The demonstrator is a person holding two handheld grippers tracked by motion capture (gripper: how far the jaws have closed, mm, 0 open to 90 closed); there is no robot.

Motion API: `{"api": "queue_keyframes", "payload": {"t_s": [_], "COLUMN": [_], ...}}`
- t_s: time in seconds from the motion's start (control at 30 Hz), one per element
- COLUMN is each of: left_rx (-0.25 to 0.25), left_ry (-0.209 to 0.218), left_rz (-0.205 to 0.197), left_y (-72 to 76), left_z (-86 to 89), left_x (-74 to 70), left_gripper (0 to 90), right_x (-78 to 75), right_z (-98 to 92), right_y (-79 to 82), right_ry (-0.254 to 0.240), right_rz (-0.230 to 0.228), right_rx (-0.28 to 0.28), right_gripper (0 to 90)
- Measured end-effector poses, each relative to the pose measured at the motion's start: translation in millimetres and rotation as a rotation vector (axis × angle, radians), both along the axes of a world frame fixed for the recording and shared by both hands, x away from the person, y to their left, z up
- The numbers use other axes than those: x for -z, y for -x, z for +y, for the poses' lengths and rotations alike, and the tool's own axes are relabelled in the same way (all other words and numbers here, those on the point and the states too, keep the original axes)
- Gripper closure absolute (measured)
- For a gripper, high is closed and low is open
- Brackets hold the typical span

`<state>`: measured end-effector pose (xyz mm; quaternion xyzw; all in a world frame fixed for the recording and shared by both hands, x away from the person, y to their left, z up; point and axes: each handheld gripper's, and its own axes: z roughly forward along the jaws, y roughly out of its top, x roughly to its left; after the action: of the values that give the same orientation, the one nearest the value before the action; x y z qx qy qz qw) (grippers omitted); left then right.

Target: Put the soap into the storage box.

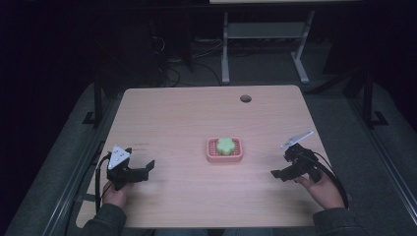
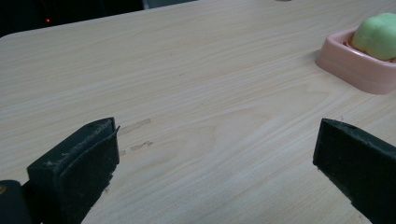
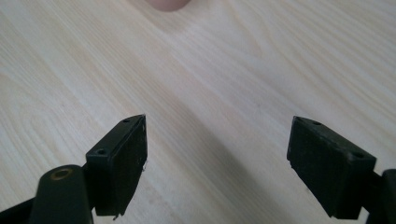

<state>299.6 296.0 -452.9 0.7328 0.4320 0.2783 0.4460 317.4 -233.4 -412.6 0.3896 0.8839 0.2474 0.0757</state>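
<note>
Soap (image 1: 225, 144) in pink dish (image 1: 211, 153) – between both hand-held grippers, well apart.

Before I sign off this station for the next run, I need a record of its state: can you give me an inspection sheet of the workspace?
Surface: light wood-grain table, round cable hole at the far edge, faint scuffs near the left gripper.
Job's things: green flower-shaped soap lying in a pink soap dish at mid-table.
Clutter: nothing seen.
Grippers: left gripper and right gripper both open, holding nothing, apart from the dish on either side.
Cables: one trails back from each gripper; more lie on the floor behind the table.
Surroundings: dark room, grey floor, white table frame behind.
</note>
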Motion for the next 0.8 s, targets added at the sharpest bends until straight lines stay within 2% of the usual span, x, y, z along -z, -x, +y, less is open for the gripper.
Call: {"api": "queue_keyframes", "payload": {"t_s": [0.1,0.23,0.3,0.5,0.7,0.8], "left_rx": [0.003,0.021,0.031,0.041,0.054,0.066], "left_ry": [0.000,-0.019,-0.041,-0.039,-0.033,-0.045], "left_rz": [0.000,-0.002,0.005,0.007,0.005,0.002], "left_y": [0.2,0.3,0.3,0.3,0.6,0.5], "left_z": [-1.2,-3.3,-3.3,-4.5,-6.4,-7.1], "left_x": [0.5,1.2,1.0,1.5,2.1,2.2], "left_gripper": [0.0,0.0,0.0,0.0,0.0,0.0], "right_x": [3.6,8.1,9.8,17.1,23.2,25.4], "right_z": [-4.4,-9.7,-12.7,-18.3,-19.2,-17.5], "right_y": [4.3,11.3,15.2,27.2,38.2,45.1], "right_ry": [-0.006,-0.005,-0.011,-0.022,-0.034,-0.031], "right_rz": [0.006,0.012,0.012,0.008,-0.004,-0.033], "right_rx": [0.006,0.016,0.023,0.042,0.050,0.058], "right_gripper": [19.9,19.9,19.9,20.1,20.0,19.7]}}
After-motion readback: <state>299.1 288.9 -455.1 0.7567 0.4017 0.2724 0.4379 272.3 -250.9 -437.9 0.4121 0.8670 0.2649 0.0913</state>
